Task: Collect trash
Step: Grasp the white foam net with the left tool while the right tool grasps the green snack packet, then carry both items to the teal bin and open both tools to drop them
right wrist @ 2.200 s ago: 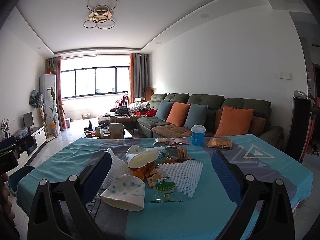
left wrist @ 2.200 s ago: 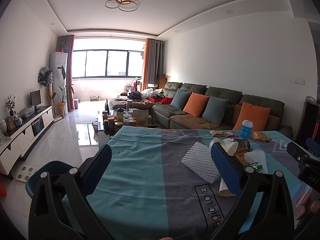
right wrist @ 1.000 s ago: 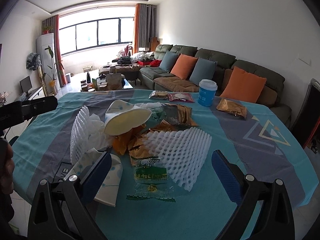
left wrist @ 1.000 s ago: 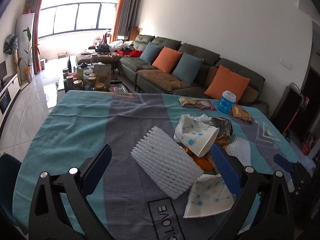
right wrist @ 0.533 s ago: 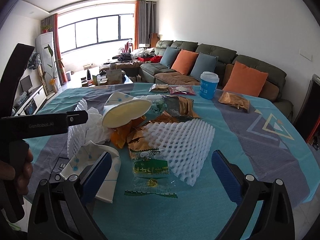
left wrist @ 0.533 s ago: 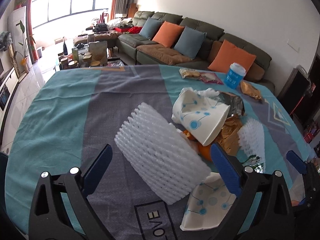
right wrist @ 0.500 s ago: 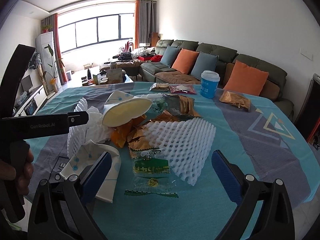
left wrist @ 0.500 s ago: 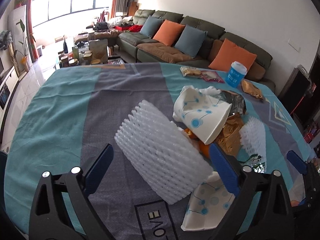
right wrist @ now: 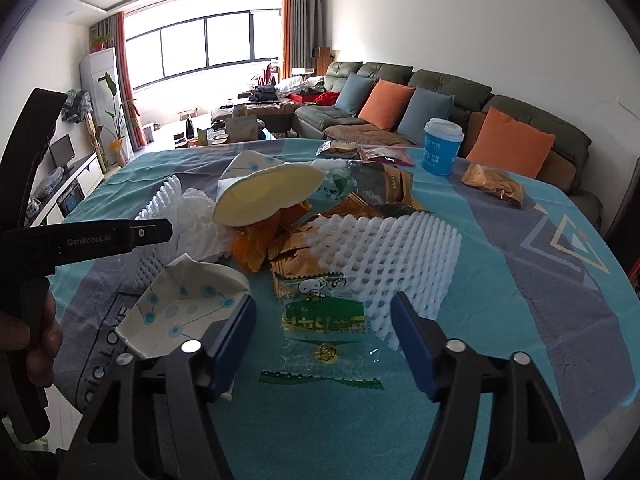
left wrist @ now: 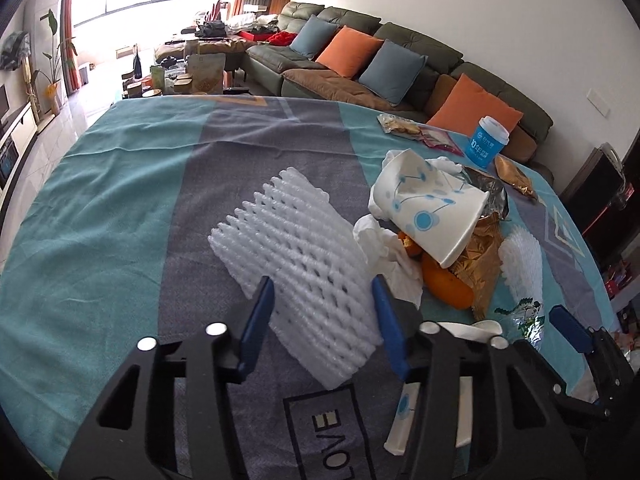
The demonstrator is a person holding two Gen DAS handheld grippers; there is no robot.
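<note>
Nothing collected yet: trash heaped on bench (left wrist: 120, 184). Left gripper (left wrist: 322, 312) closing, fingers around foam fruit net (left wrist: 296, 264). Right gripper (right wrist: 322, 336) closing, fingers astride green snack wrapper (right wrist: 320, 320), not touching.

Foam net (left wrist: 296, 268) lying on tablecloth (left wrist: 120, 208), left of tipped paper cup (left wrist: 432, 208). Orange peel (left wrist: 444, 288) sitting under cup. Lidded cup (left wrist: 490, 142) standing behind pile; sofa (left wrist: 400, 40) running beyond table.
</note>
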